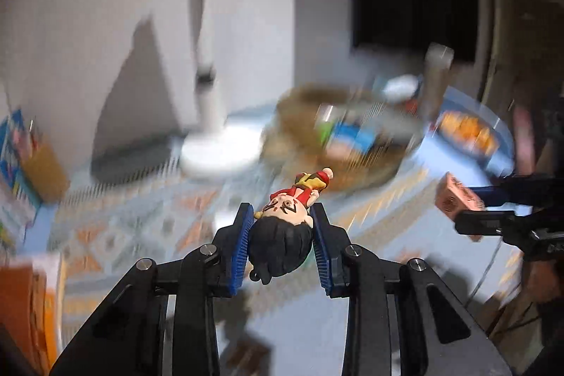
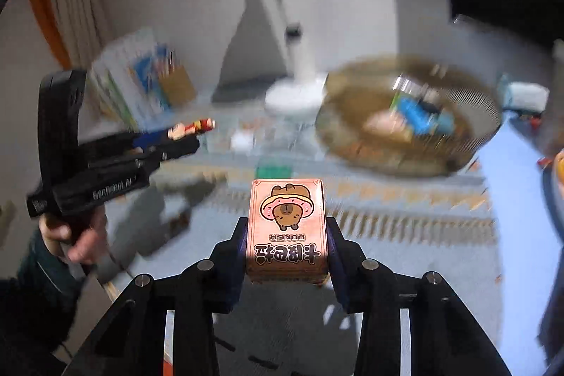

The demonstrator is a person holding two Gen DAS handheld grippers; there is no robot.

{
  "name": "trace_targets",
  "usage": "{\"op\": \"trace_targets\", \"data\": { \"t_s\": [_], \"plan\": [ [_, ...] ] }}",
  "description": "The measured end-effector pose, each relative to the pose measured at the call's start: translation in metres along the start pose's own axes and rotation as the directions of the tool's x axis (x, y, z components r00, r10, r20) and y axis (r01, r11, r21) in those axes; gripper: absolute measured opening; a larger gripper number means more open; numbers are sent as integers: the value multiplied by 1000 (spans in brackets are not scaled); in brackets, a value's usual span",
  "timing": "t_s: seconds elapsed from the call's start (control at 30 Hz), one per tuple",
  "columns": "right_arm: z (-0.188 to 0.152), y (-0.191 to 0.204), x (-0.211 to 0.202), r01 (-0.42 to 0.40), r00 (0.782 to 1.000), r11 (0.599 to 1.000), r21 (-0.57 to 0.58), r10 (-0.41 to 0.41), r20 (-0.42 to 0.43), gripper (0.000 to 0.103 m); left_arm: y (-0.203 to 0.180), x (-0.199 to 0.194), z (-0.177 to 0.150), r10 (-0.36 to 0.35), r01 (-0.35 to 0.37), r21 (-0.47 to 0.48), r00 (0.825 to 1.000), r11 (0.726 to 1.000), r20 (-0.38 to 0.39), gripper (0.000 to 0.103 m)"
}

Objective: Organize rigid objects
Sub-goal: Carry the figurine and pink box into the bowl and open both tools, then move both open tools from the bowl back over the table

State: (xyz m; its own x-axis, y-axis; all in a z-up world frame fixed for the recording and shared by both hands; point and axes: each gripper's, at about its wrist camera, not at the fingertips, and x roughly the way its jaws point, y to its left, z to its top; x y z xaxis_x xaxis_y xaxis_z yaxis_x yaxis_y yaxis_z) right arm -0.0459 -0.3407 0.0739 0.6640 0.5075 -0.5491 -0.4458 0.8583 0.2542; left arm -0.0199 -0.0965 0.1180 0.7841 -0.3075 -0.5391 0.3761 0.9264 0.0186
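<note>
Left side: the left gripper [image 1: 282,228] is clenched on a small cartoon figurine [image 1: 285,231], its blue pads [image 1: 239,249] pressing either side of the black-haired head. The body in red and yellow sticks out ahead of the fingertips, unsupported, above the patterned tablecloth [image 1: 141,228]. Seen from the right wrist view, the same gripper [image 2: 190,136] is carried by a hand [image 2: 81,238] at the left of the frame, the figurine's legs protruding.

Judgement: the figurine looks like hard moulded plastic, light and stiff. The rounded, glossy head is a slippery place to grip and could pivot between the pads; the small loop at the crown is too fine to take hold of. The head remains the widest, sturdiest part.

Centre: a white lamp base [image 1: 222,150] stands on the cloth, just left of a round woven basket [image 2: 409,115] that already holds several blurred items.

Right side: the right gripper [image 2: 287,245] is closed on a pink card box [image 2: 287,228] printed with a capybara, taken across its two narrow long sides, above the cloth.

Judgement: the box is light, rigid, with flat parallel faces, so the hold is secure. The basket looks like the destination for both.
</note>
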Motion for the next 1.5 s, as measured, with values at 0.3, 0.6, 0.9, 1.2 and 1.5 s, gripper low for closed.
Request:
{"op": "trace_targets", "data": {
  "t_s": [0.3, 0.6, 0.9, 1.2, 1.5],
  "plan": [
    [94, -72, -35, 411, 892, 900, 146, -430, 138, 40, -27, 61, 108, -68, 71, -73, 997, 995, 42, 30],
    [105, -137, 57, 535, 845, 838, 108, -528, -88, 40, -29, 179, 91, -67, 35, -147, 973, 989, -220, 30],
    [109, -146, 63, 558, 830, 821, 120, -552, -83, 55, -10, 181, 99, -74, 35, -181, 974, 983, -212, 58],
    [106, -72, 6, 429, 901, 894, 130, -433, -3, 62, 21, 49, 97, -48, 36, -168, 997, 985, -64, 62],
    [82, 35, -11, 316, 947, 949, 9, -316, 61, 87, 63, -71, 48, 107, -90, -179, 991, 980, 83, 97]
  ]
}}
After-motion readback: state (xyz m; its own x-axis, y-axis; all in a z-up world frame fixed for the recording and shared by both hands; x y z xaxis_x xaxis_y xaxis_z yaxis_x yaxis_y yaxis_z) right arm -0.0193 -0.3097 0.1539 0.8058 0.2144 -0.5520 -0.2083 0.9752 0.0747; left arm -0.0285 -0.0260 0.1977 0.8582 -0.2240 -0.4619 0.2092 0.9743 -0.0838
